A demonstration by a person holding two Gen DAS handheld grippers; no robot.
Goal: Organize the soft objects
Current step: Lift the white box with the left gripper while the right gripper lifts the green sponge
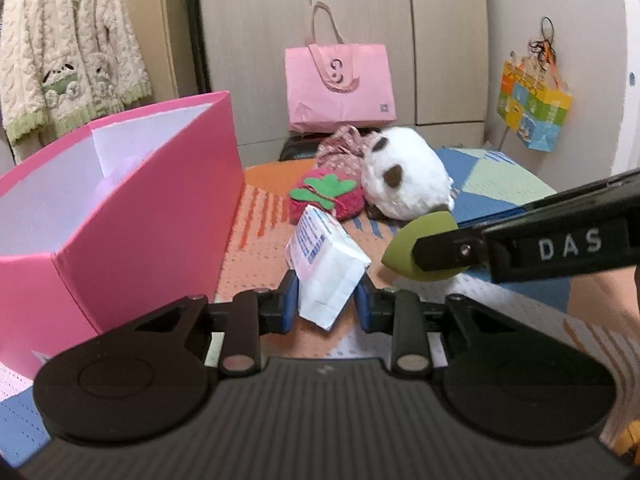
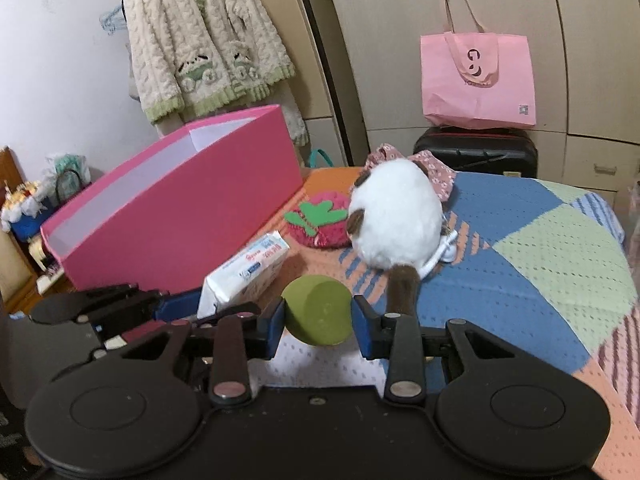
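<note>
My left gripper (image 1: 326, 300) is shut on a white tissue pack (image 1: 326, 268) with blue print, held above the bed; the pack also shows in the right wrist view (image 2: 248, 272). My right gripper (image 2: 318, 316) is shut on a green egg-shaped sponge (image 2: 318, 310), which also shows in the left wrist view (image 1: 404, 250). An open pink box (image 1: 120, 216) stands to the left, also in the right wrist view (image 2: 180, 208). A white plush toy (image 2: 396, 220), a red strawberry plush (image 2: 324, 220) and a floral pouch (image 2: 438, 172) lie on the bed beyond.
The bed has a patchwork blanket (image 2: 520, 248) in orange, blue and green. A pink tote bag (image 2: 476, 80) sits on a black suitcase (image 2: 476, 152) by the wardrobe. A fluffy cardigan (image 2: 208, 40) hangs at the back left. A colourful bag (image 1: 532, 108) hangs at the right.
</note>
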